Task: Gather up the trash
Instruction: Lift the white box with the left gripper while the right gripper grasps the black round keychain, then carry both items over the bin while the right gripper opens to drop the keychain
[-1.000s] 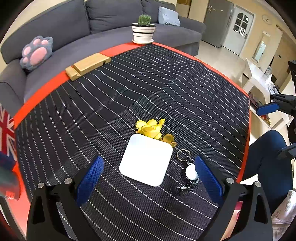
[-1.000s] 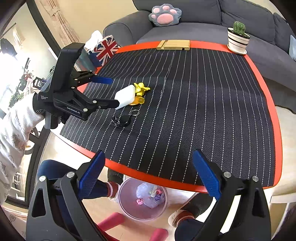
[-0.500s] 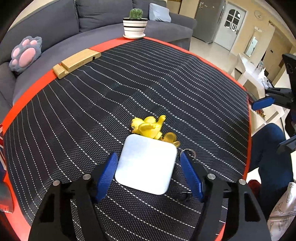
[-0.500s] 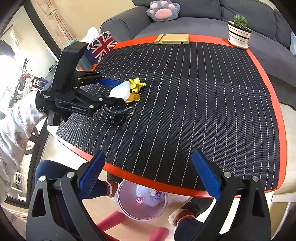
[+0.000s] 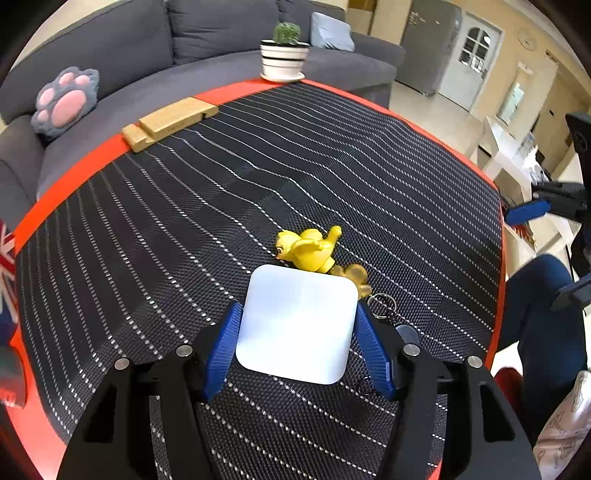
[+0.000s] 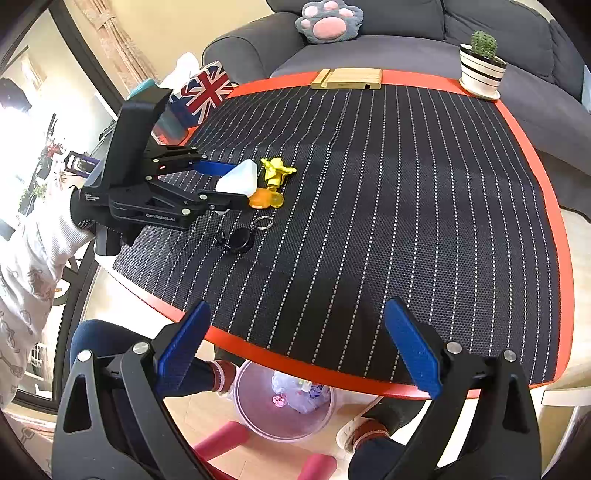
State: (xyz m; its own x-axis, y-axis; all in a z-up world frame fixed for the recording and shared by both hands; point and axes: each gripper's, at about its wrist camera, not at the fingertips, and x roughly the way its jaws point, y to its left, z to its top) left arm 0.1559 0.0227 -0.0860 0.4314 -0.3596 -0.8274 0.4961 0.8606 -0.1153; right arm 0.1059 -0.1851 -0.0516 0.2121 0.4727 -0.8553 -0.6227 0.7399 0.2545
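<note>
Two claws worked over a black pinstriped tabletop [image 6: 424, 206] with an orange rim, a grey sofa [image 5: 207, 33] beyond its far edge. Below the spread right claw [image 6: 301, 345], past the near rim, a clear bin [image 6: 284, 402] on the floor held crumpled wrappers. The left claw [image 5: 297, 332] pinched a white square box [image 5: 295, 323], a yellow toy [image 5: 308, 249] just ahead and bare cloth stretching beyond.

Two opposed wrist views, shared table [image 5: 332, 155]

Yellow toy [image 5: 308, 249] (keyring [image 5: 384, 306] beside) ahead.
</note>
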